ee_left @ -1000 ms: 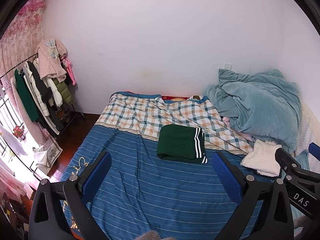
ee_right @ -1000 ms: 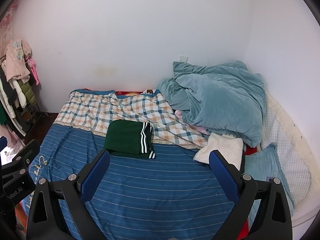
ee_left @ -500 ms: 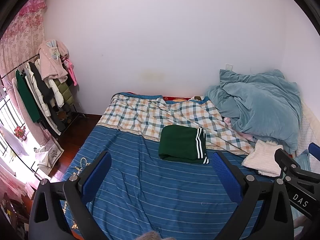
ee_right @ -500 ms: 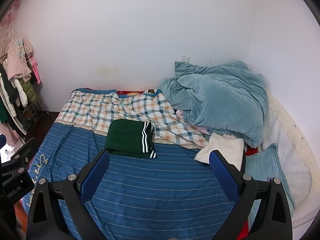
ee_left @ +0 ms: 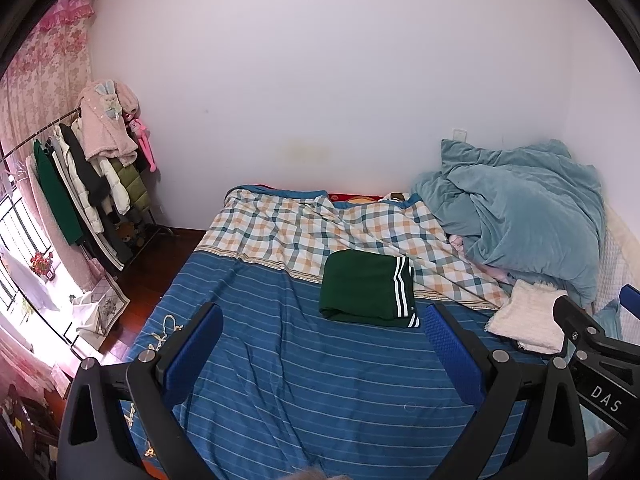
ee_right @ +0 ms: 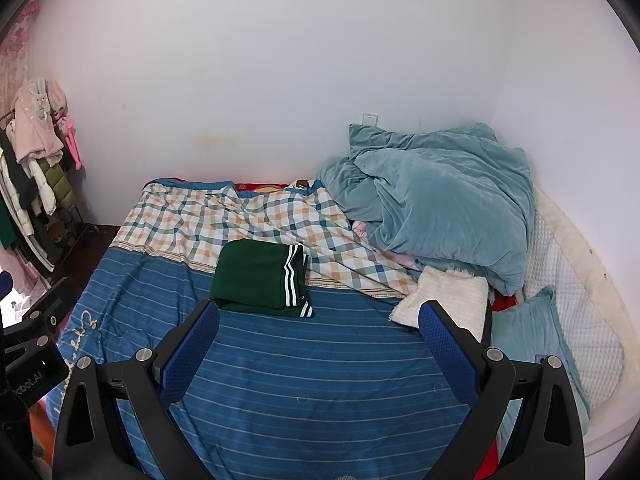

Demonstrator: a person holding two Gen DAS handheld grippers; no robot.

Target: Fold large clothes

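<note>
One folded green garment [ee_left: 366, 294], two grippers [ee_left: 324, 350] [ee_right: 318, 344].

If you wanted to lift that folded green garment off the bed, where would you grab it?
Probably the near folded edge of the green garment, coming in low from the front. It lies flat, layers stacked, so pinching that thick edge should hold them together.

Soft, even daylight filled the room. In the left wrist view it came from a blown-out window [ee_left: 24, 296] far left of the jaws. Shadows were faint. Fisheye distortion bowed the wall [ee_right: 280, 80] and blackened the corners. Focus was sharp, with no motion blur.
</note>
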